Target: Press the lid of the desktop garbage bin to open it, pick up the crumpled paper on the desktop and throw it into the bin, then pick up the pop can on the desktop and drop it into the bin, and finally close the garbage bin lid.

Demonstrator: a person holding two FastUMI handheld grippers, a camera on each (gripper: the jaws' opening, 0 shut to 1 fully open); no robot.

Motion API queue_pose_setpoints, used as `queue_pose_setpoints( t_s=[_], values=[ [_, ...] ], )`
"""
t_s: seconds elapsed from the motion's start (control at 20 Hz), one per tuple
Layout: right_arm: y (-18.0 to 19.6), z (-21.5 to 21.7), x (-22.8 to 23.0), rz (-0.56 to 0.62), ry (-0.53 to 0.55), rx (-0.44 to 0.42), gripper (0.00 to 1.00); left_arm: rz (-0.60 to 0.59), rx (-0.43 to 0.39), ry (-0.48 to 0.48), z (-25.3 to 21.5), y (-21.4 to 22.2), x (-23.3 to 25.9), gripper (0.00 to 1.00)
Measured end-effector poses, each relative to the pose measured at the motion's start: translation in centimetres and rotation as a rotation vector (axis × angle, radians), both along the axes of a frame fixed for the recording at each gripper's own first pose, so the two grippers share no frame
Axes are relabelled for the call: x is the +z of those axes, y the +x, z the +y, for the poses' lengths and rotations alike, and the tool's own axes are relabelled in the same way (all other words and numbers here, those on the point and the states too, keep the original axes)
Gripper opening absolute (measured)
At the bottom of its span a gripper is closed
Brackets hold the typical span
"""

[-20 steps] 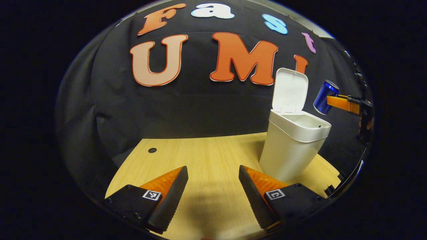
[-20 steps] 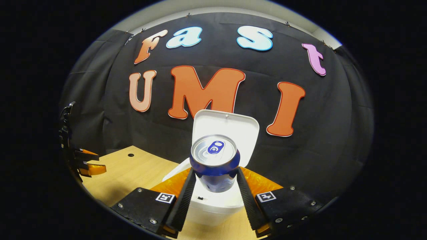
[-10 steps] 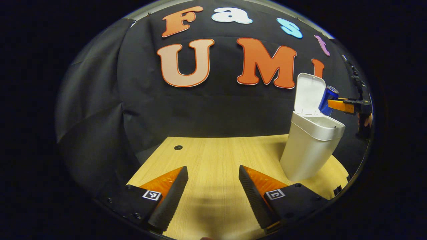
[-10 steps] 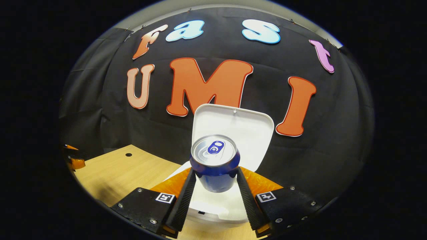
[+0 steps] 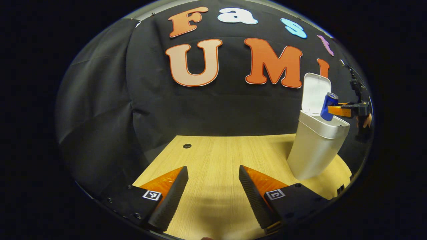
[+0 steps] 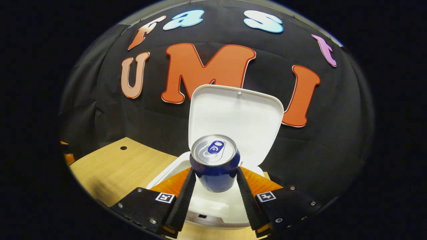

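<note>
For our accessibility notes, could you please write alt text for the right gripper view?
The right gripper holds a blue pop can between its jaws, above the open white garbage bin. The bin's lid stands upright behind the can, over a wooden desktop.

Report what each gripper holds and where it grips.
The right gripper clamps the blue pop can by its side wall, over the open bin. The left gripper holds nothing.
</note>
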State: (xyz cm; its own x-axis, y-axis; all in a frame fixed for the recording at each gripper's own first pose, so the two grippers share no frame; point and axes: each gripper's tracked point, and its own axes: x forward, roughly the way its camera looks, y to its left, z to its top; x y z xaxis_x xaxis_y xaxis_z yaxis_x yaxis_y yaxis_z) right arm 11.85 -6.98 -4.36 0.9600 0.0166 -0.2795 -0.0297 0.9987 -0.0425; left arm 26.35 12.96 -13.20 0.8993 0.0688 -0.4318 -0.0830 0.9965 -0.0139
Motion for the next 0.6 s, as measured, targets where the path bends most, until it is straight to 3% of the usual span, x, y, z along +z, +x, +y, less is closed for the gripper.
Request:
queue_pose_setpoints(
  t_s=[0.6],
  values=[
    [-0.9,-0.6,-2.4,0.072,0.021,-0.056,0.76,0.017,-0.066,-0.009,-1.0,1.6,-0.6,0.97]
  ],
)
